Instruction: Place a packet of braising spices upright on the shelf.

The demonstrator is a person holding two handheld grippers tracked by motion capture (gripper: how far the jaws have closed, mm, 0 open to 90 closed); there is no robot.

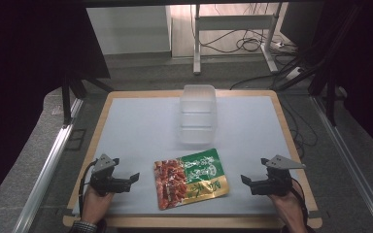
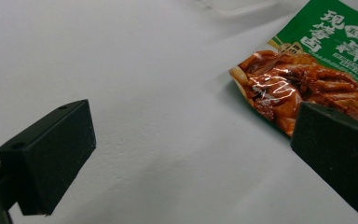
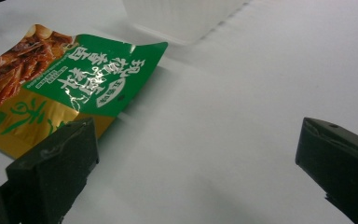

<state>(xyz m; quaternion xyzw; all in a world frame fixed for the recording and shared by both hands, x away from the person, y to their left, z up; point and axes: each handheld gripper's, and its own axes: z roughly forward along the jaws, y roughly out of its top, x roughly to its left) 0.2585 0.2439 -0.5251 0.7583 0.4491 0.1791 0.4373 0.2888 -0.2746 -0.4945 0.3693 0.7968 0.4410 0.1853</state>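
A flat snack pouch [image 1: 190, 177], green and gold with a picture of red-brown food, lies near the table's front edge, between my two grippers. Beyond it stands a clear plastic container [image 1: 197, 113], empty as far as I can see. My left gripper [image 1: 132, 179] rests to the left of the pouch, open, its jaws wide apart over bare table [image 2: 186, 154]; the pouch's [image 2: 307, 70] food-picture end lies just ahead of its right jaw. My right gripper [image 1: 245, 180] sits to the right of the pouch [image 3: 70, 79], also open [image 3: 196, 168], nothing between its jaws. The container's [image 3: 182, 16] base lies ahead.
The white table [image 1: 141, 126] has a wooden rim. Metal rails [image 1: 48, 160] run along both sides. A desk frame and loose cables [image 1: 252, 43] lie on the floor beyond the far edge.
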